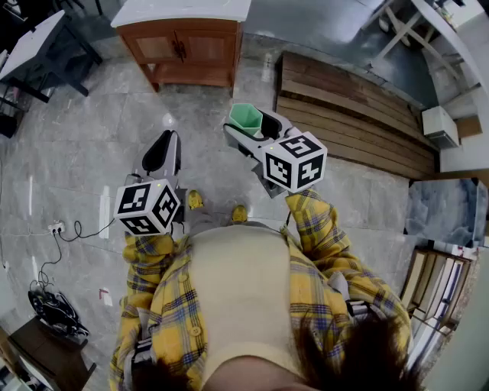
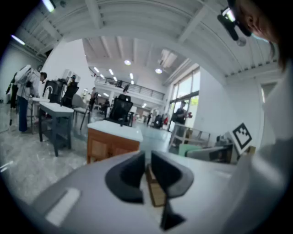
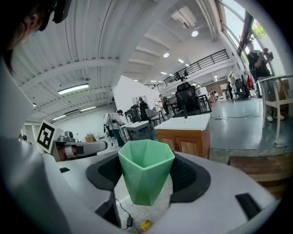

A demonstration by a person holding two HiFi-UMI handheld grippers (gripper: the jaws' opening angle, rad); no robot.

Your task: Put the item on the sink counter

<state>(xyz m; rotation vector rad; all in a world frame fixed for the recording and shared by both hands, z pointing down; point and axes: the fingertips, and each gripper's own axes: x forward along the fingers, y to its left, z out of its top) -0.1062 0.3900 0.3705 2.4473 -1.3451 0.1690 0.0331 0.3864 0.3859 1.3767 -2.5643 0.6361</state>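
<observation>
Your right gripper (image 3: 146,172) has its jaws spread wide and pressed on a green cup (image 3: 145,176), one pad on each side of it. The cup stands upright between them with its mouth up, out in the air in front of you and clear of the floor (image 1: 84,130).

Your left gripper (image 2: 147,171) holds nothing. Its jaws are drawn together with only a thin slit between them. In the head view it sits at 9 o'clock from the right gripper, a little nearer your body.

The cabinet (image 1: 187,47) stands at 11 o'clock from you in the head view, well apart from both grippers, with its white counter (image 1: 183,9) at the top edge of the frame. In the right gripper view the counter lies at 1 o'clock beyond the cup, and the cup is not on it yet.

A wooden platform (image 1: 348,114) lies on the floor at 2 o'clock from you. A cable (image 1: 72,229) trails across the floor at 9 o'clock.
</observation>
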